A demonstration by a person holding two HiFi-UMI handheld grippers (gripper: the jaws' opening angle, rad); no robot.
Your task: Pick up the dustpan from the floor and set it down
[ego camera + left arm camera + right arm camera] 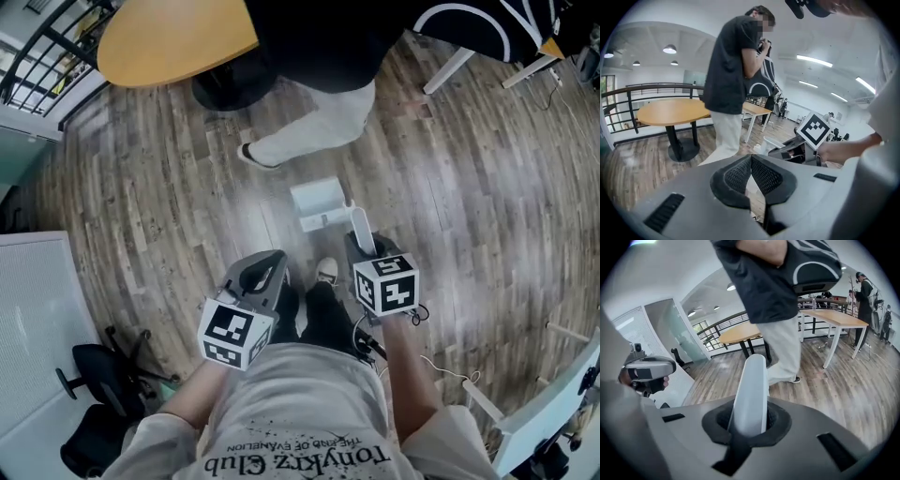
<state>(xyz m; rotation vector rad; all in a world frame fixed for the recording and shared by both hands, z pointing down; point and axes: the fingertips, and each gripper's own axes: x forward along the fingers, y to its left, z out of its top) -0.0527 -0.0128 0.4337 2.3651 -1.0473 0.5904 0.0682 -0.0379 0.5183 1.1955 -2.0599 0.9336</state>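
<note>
**Dustpan held by its handle, right jaws clamped, left jaws idle**

1. Landmark. I give all places relative to the round table [178, 42].

2. Task item. The white dustpan [317, 200] is on my side of the table and well apart from it. A bystander's legs [314, 127] stand between the two. I cannot tell whether the pan rests on the floor [469, 206] or hangs just above it.

3. Right gripper [359, 246]. Its jaws are clamped on the dustpan's handle [751, 394], which runs straight out between the pads. I judge that I am holding it by the handle so that the pan faces the table, away from my body, and can go down flat.

4. Left gripper [269, 265]. Its jaws are together, pad against pad, with nothing between them. It is beside the right gripper, no nearer the table. I judge it is kept there because one grip carries the load.

5. Container check. The pan's tray opens upward. I see no debris or other contents in it, though it shows small in the head view.

6. Step in hand. I judge this to be the carry or set-down stage, with release not yet done.
</note>
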